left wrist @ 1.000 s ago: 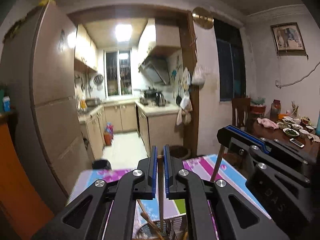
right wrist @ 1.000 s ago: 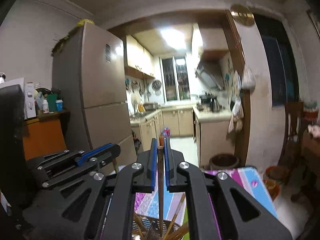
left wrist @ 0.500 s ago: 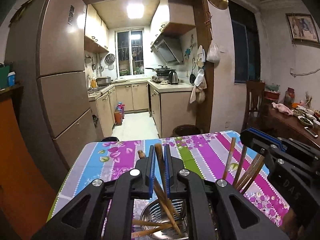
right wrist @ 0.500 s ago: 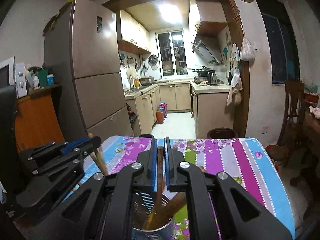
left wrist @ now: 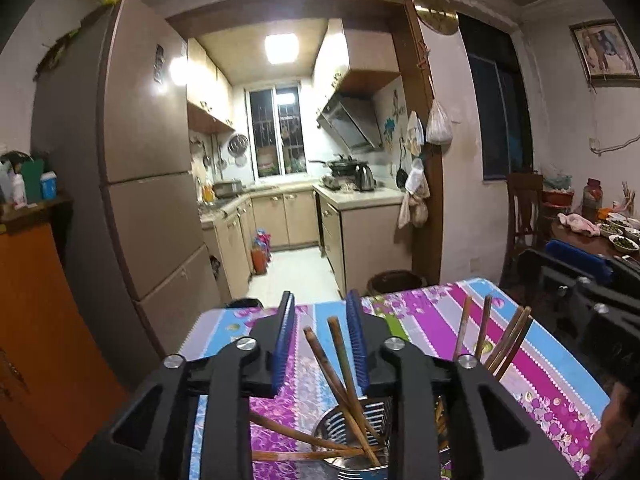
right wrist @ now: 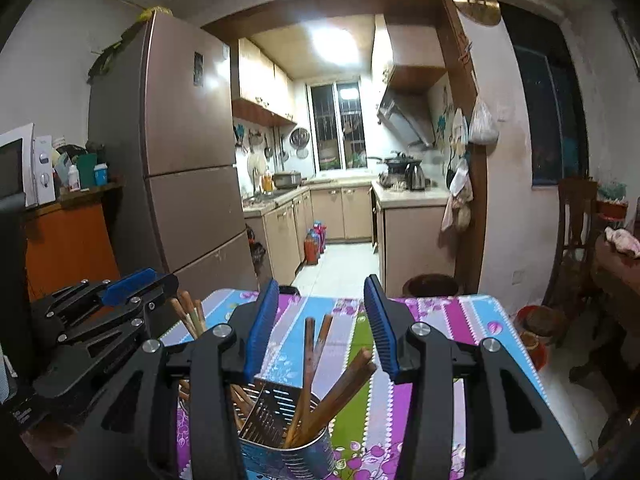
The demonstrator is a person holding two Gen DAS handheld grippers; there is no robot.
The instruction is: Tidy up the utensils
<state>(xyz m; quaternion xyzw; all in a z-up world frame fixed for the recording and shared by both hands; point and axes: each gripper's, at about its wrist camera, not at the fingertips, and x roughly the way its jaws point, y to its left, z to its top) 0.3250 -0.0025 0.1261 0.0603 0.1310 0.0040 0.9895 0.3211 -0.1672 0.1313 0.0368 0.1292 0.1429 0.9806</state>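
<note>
Dropped lower toward the metal holder (right wrist: 280,436) since before. Left gripper (left wrist: 320,344) and right gripper (right wrist: 320,320) opening, pads clear of chopsticks (right wrist: 308,364). Standing inside holder, tips leaning upward. Holder's base cut off.

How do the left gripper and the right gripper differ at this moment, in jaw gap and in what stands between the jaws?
The left gripper shows a narrower gap than the right gripper. Two chopsticks rise between the left jaws; more stand between the right jaws, in the metal holder. Shared: both sets of jaws are opening, with blue pads touching no chopstick, above the striped tablecloth.
</note>
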